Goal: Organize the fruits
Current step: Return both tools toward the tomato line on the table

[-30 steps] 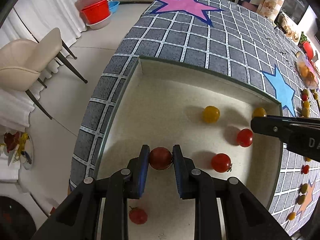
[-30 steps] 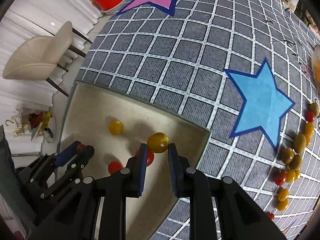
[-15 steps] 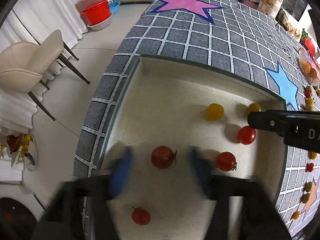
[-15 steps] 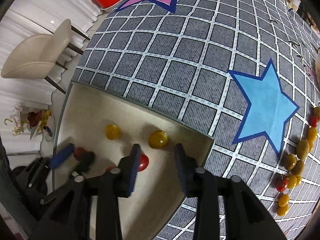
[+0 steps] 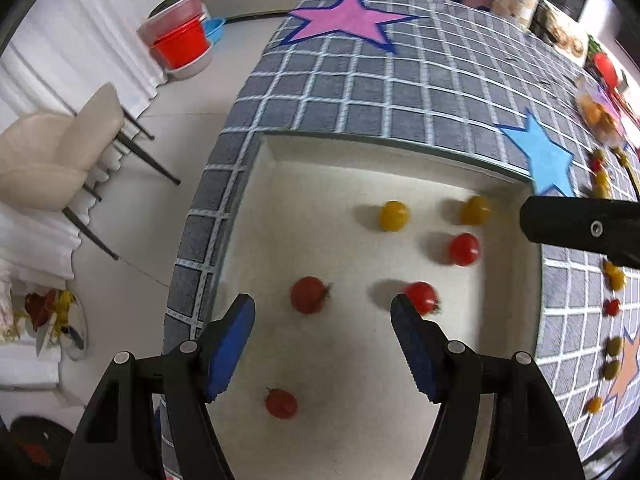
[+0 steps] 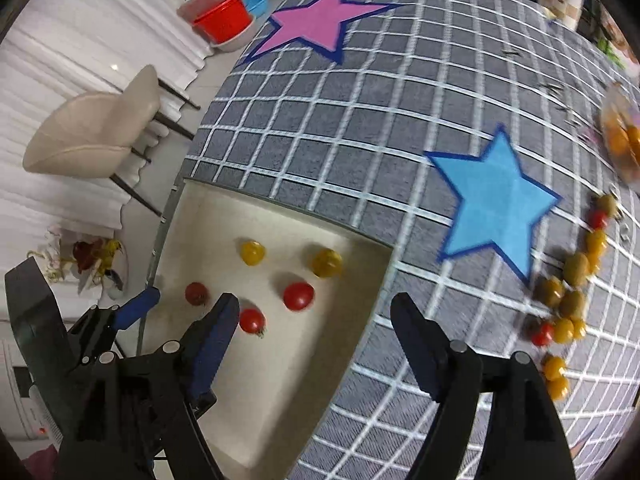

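1. Both of your tongs are spread wide and carrying nothing: the left tongs (image 5: 322, 336) hang over the near part of the shallow cream tray (image 5: 352, 152), and the right tongs (image 6: 312, 328) straddle the tray's right rim.

2. The fruit is small, round cherry tomatoes. Six sit loose in the tray, including a dark red tomato (image 5: 308, 294) just ahead of your left tongs and a yellow tomato (image 5: 394, 215) toward the far wall. A long loose row of mixed tomatoes (image 6: 564, 292) waits along the right edge of the desk, past the blue paper star (image 6: 496, 204).

3. I'd expect them to be light, smooth-skinned and easy to squash or split. They'll probably roll at a nudge, so pinch gently across the widest middle, pads on opposite sides.

4. In the row they touch each other, so grab one from an end or you'll likely bump its neighbours.

5. The grey checked cloth (image 6: 360, 120) is otherwise bare there. Mind the tray wall, and your other tongs when both reach in.
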The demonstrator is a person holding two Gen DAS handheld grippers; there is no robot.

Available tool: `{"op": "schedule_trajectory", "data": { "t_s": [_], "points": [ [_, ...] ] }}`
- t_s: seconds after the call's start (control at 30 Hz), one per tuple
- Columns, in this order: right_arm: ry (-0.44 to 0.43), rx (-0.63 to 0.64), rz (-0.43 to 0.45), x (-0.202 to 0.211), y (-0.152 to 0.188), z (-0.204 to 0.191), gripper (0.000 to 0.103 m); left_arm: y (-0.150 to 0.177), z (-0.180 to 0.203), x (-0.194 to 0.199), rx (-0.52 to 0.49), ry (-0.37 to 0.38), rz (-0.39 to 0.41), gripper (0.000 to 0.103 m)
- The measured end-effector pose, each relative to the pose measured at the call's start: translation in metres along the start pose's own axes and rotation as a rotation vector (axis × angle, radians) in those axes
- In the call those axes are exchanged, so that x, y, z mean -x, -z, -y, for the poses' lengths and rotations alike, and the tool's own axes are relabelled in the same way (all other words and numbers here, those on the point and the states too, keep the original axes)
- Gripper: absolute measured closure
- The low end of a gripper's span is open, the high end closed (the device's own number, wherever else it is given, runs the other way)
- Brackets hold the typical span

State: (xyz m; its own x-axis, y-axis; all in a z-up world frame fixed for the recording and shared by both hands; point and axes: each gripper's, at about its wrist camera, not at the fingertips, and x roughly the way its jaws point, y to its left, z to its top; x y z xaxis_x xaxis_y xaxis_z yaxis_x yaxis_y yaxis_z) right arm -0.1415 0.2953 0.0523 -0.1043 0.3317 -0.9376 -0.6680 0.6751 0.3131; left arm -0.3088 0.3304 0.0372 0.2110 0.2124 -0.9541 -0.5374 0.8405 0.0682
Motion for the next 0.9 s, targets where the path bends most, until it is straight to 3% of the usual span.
{"op": "schedule_trajectory", "data": {
  "t_s": [0.27, 0.6, 0.9],
  "points": [
    [0.047, -0.142, 0.024, 0.033, 0.038, 0.061, 0.022, -0.004, 0.048, 0.024, -0.112, 0.047, 0.023, 0.031],
    [0.132, -0.369, 0.001, 0.060, 0.117, 0.159, 0.022, -0.019, 0.122, 0.040, -0.277, 0.113, 0.040, 0.031],
    [0.156, -0.436, -0.036, 0.063, 0.162, 0.201, 0.022, -0.021, 0.180, 0.021, -0.355, 0.172, -0.048, 0.031]
  ]
}}
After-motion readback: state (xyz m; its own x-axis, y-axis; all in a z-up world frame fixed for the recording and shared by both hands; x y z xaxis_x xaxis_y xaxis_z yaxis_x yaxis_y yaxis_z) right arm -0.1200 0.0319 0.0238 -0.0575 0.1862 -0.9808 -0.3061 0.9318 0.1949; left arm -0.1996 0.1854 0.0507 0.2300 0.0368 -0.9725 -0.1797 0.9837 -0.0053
